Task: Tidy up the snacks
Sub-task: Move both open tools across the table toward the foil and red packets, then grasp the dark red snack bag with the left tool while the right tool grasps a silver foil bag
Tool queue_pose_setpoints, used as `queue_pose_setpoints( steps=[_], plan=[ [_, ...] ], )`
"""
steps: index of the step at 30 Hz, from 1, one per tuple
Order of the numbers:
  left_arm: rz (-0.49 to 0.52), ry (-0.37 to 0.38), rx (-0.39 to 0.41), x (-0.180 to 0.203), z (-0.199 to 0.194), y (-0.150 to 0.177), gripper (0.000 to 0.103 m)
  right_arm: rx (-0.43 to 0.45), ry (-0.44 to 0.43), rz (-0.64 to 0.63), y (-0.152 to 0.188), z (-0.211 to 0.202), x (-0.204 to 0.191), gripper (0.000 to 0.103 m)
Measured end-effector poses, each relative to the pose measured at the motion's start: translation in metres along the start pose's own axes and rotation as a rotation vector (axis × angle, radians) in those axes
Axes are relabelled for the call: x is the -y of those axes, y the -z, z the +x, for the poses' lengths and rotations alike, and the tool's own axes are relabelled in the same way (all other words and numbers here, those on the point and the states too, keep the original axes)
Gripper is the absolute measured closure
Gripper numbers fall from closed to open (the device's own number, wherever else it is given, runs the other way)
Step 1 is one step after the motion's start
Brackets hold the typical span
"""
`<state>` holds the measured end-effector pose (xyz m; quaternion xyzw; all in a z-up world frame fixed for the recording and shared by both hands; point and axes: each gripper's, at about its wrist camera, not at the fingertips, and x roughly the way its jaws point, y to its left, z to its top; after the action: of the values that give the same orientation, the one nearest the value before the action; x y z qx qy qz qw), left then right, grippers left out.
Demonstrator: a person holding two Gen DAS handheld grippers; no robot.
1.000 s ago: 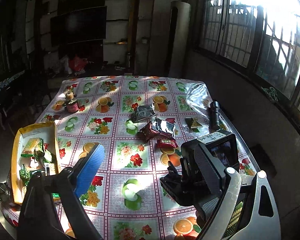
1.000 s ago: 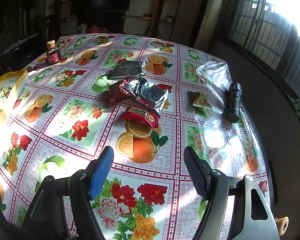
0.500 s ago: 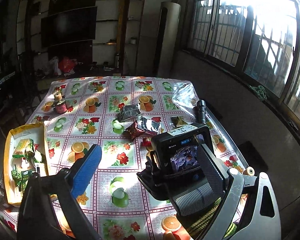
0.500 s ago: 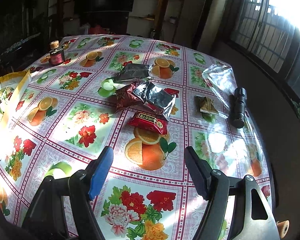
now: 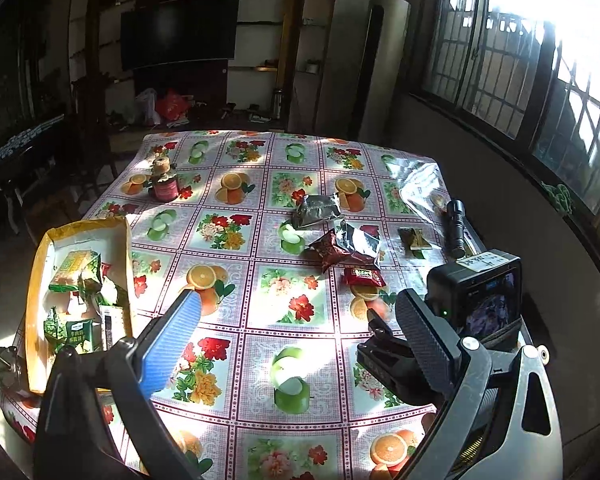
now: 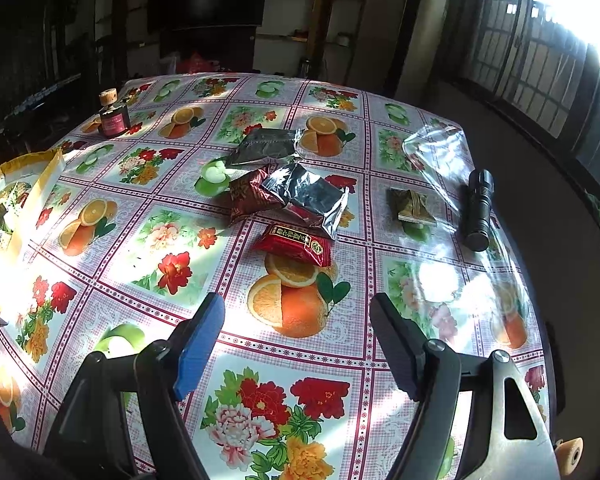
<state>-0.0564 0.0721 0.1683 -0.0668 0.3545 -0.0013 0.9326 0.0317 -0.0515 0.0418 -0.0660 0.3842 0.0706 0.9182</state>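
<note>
Snack packets lie mid-table: a red packet [image 6: 294, 244], nearest my right gripper, a silver one [image 6: 312, 196], a dark red one [image 6: 252, 196], a grey one [image 6: 268, 146] and a small olive one [image 6: 410, 208]. The red packet also shows in the left wrist view [image 5: 362, 276]. A yellow-rimmed box [image 5: 38, 280] at the table's left edge holds several green snack packs. My left gripper [image 5: 296, 328] is open and empty above the near table. My right gripper [image 6: 298, 324] is open and empty, short of the red packet. Its body and camera show in the left wrist view [image 5: 476, 304].
A black flashlight [image 6: 478, 208] and a clear plastic bag [image 6: 436, 152] lie near the table's right edge. A small red jar with a cork lid [image 6: 112, 116] stands at the far left. The fruit-print tablecloth [image 6: 164, 240] covers the table. A window wall runs on the right.
The left gripper's view has shifted, and the right gripper now sits lower right in it. The right gripper has edged closer to the packets. Both stay open.
</note>
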Motion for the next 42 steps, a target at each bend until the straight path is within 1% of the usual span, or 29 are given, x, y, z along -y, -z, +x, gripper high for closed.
queue_pose_setpoints(
  steps=[5,6,8,10,12,14,16,19,21,25,27,28,30,33,36,39,40,41,42],
  plan=[
    [-0.053,-0.071,-0.028,-0.028,0.015,0.002,0.006,0.003,-0.023,0.024,0.003,-0.001,0.007,0.028],
    [-0.059,-0.077,-0.035,-0.033,0.018,0.002,0.006,0.003,-0.036,0.038,0.003,-0.001,0.011,0.028],
    [-0.073,-0.097,-0.055,-0.042,0.027,0.002,0.006,0.011,-0.090,0.083,0.005,-0.001,0.021,0.028],
    [-0.087,-0.100,-0.079,-0.050,0.038,0.002,0.006,0.025,-0.142,0.128,0.006,-0.003,0.030,0.028],
    [-0.091,-0.095,-0.112,-0.054,0.051,0.001,0.006,0.031,-0.148,0.155,0.007,-0.003,0.038,0.028],
    [-0.087,-0.088,-0.137,-0.054,0.064,-0.001,0.006,0.028,-0.172,0.183,0.006,0.002,0.046,0.028],
    [-0.069,-0.071,-0.158,-0.050,0.078,-0.004,0.006,0.011,-0.198,0.214,0.005,0.010,0.053,0.028],
    [-0.020,-0.040,-0.197,-0.038,0.102,-0.009,0.006,-0.010,-0.214,0.228,0.003,0.023,0.057,0.028],
    [-0.013,-0.025,-0.225,-0.032,0.120,-0.013,0.006,-0.016,-0.219,0.230,-0.001,0.032,0.058,0.028],
    [-0.045,0.029,-0.295,-0.020,0.159,-0.025,0.006,-0.029,-0.236,0.224,-0.014,0.050,0.057,0.028],
    [-0.060,0.034,-0.319,-0.013,0.177,-0.030,0.006,-0.035,-0.256,0.205,-0.021,0.059,0.053,0.028],
    [-0.065,0.048,-0.329,-0.009,0.186,-0.033,0.006,-0.036,-0.258,0.192,-0.024,0.064,0.051,0.028],
    [-0.071,0.041,-0.352,-0.002,0.204,-0.039,0.006,-0.037,-0.253,0.186,-0.028,0.070,0.052,0.028],
    [-0.087,0.046,-0.394,0.006,0.231,-0.043,0.006,-0.026,-0.239,0.210,-0.032,0.074,0.067,0.028],
    [-0.091,0.062,-0.415,0.017,0.253,-0.046,0.006,-0.013,-0.226,0.266,-0.030,0.076,0.089,0.028],
    [-0.074,0.065,-0.431,0.029,0.271,-0.046,0.008,-0.002,-0.222,0.288,-0.034,0.080,0.104,0.028],
    [-0.061,0.062,-0.438,0.033,0.276,-0.046,0.015,-0.002,-0.222,0.284,-0.037,0.082,0.106,0.028],
    [-0.051,0.064,-0.451,0.035,0.281,-0.044,0.026,-0.002,-0.226,0.279,-0.041,0.085,0.108,0.028],
    [-0.046,0.069,-0.466,0.036,0.286,-0.042,0.030,-0.004,-0.235,0.271,-0.045,0.089,0.108,0.028]
  ],
)
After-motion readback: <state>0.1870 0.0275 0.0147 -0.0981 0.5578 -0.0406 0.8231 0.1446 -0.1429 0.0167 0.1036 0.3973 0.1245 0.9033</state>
